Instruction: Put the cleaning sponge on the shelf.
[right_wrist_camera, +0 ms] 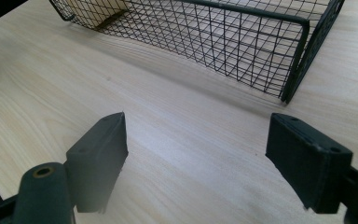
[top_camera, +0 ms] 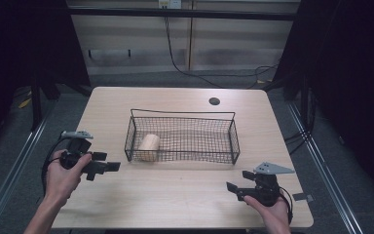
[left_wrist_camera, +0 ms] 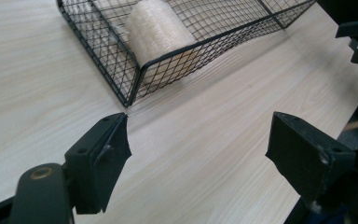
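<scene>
Left gripper: the two black jaws stand wide apart with nothing between them. In the left gripper view they frame bare tabletop, and the near corner of the black wire-mesh basket lies just ahead of the left-hand jaw, not touching it. A person's left hand holds the gripper body over the left side of the pale wood-grain table, with the jaws pointing toward the basket's left end.

Right gripper: the jaws are likewise spread wide and hold nothing. In the right gripper view they frame bare tabletop, and the basket's other near corner stands ahead of the right-hand jaw, apart from it. The person's right hand holds this gripper near the table's front right, with the grey three-cornered plate on top of it.

Basket: rectangular, open at the top, and placed at the middle of the table with its long side facing the person. Both grippers are outside it.

Cream-coloured spool of thread: a short cylinder lying on its side inside the basket, at the left end, against the front wall. In the left gripper view the spool shows through the mesh, beyond the near corner.

A small dark round hole sits in the tabletop behind the basket.
</scene>
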`<move>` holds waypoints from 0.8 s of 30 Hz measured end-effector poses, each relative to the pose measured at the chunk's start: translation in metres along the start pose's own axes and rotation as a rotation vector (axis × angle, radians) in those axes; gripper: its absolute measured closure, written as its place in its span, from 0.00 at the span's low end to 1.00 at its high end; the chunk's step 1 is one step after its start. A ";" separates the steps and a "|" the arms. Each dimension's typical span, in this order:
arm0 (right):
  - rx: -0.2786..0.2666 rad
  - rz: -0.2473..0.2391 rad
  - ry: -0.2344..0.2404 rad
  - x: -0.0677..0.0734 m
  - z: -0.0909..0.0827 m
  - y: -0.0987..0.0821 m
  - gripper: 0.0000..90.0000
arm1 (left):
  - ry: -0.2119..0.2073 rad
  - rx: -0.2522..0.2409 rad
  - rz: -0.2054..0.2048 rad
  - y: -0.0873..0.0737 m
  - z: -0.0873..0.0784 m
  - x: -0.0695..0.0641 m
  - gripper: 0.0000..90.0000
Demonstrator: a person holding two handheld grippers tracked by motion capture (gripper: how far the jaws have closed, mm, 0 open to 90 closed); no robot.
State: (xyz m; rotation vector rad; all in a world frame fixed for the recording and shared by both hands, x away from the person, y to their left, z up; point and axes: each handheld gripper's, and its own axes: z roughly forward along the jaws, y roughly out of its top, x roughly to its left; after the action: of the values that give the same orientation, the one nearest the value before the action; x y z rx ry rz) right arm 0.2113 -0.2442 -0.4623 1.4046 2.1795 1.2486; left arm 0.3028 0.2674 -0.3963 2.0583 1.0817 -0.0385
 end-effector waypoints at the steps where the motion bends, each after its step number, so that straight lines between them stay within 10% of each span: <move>1: -0.001 0.002 0.000 0.000 0.000 0.000 0.23 | 0.005 -0.002 0.005 -0.004 -0.001 0.001 0.23; 14: 0.001 0.003 -0.008 0.000 0.000 0.000 0.23 | 0.068 -0.027 -0.011 -0.046 -0.007 -0.009 0.23; 24: 0.000 0.000 -0.010 0.000 -0.001 0.000 0.23 | 0.029 -0.078 -0.050 -0.076 0.001 -0.014 0.23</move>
State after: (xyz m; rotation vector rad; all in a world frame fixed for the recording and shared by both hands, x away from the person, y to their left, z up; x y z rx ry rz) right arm 0.2107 -0.2441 -0.4618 1.4079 2.1723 1.2391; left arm 0.2404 0.2816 -0.4395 1.9681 1.1349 0.0086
